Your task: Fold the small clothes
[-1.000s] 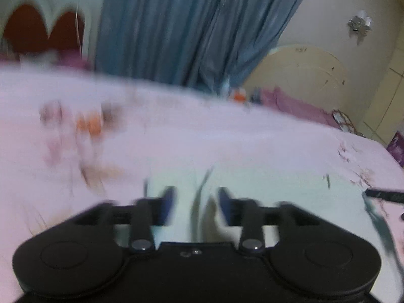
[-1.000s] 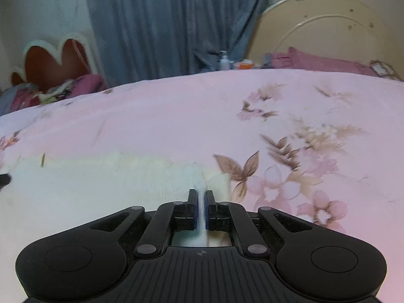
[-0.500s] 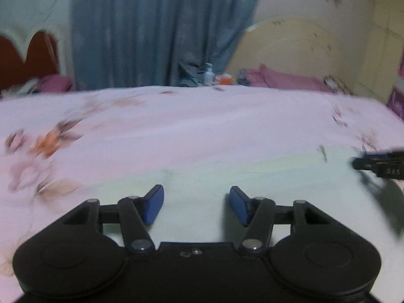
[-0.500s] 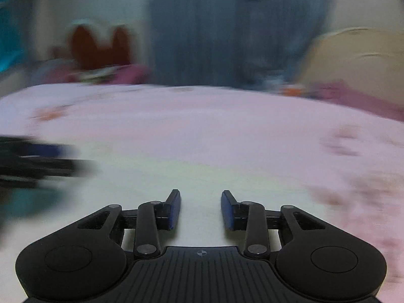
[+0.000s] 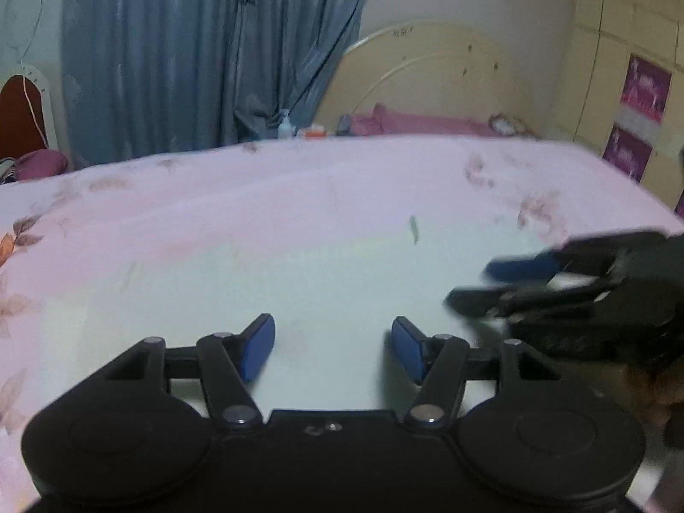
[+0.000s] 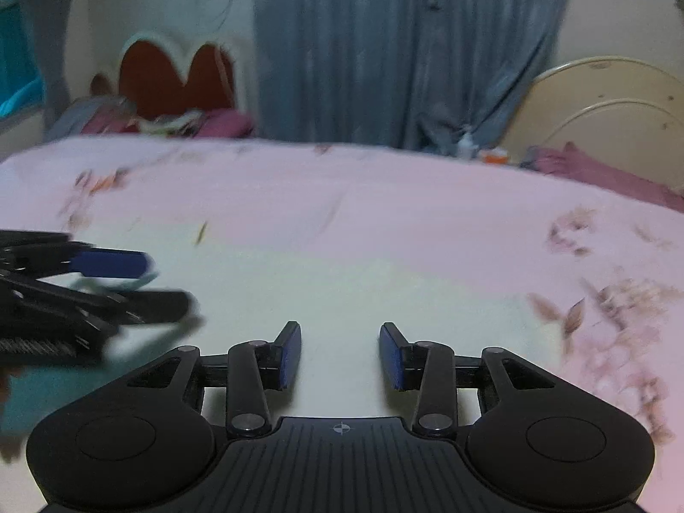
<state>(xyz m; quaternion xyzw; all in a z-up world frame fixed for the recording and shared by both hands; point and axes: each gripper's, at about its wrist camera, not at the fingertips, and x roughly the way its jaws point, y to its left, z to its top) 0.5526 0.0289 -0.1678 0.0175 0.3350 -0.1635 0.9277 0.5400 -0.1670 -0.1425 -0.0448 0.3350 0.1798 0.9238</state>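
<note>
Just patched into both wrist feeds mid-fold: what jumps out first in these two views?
A pale cloth lies flat on the pink floral bedspread, filling the foreground under both grippers. The left gripper and right gripper hover over it close together, jaws opening with nothing between them; each shows at the edge of the other's view. Behind the bed hang blue curtains.

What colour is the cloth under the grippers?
Pale white cloth, clearest in the right wrist view.
</note>
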